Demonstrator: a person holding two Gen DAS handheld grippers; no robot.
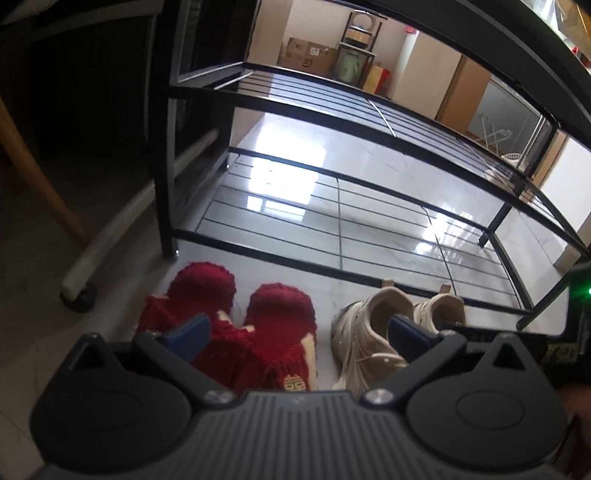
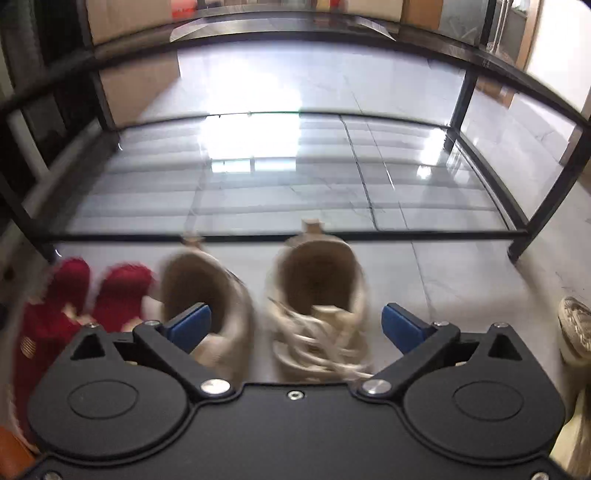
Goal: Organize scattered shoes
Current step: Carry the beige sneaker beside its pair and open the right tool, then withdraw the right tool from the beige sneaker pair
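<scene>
Right hand-held gripper [image 2: 295, 326] gapes wide over the laced beige mesh sneaker [image 2: 317, 306]; left hand-held gripper [image 1: 295, 334] wide, empty: square each pair against the black metal shoe rack [image 2: 295, 235]

Glossy pale tiled floor [image 1: 369, 166] with bright window reflections. Black metal rack [image 1: 332, 99] with barred shelves. Cardboard boxes [image 1: 306, 55] by the far beige wall [image 1: 273, 26].

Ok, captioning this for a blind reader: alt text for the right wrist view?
The open right gripper hangs over a pair of beige sneakers on the pale floor, touching neither. Red knitted slippers sit to their left, all lined up before a black metal shoe rack.
</scene>
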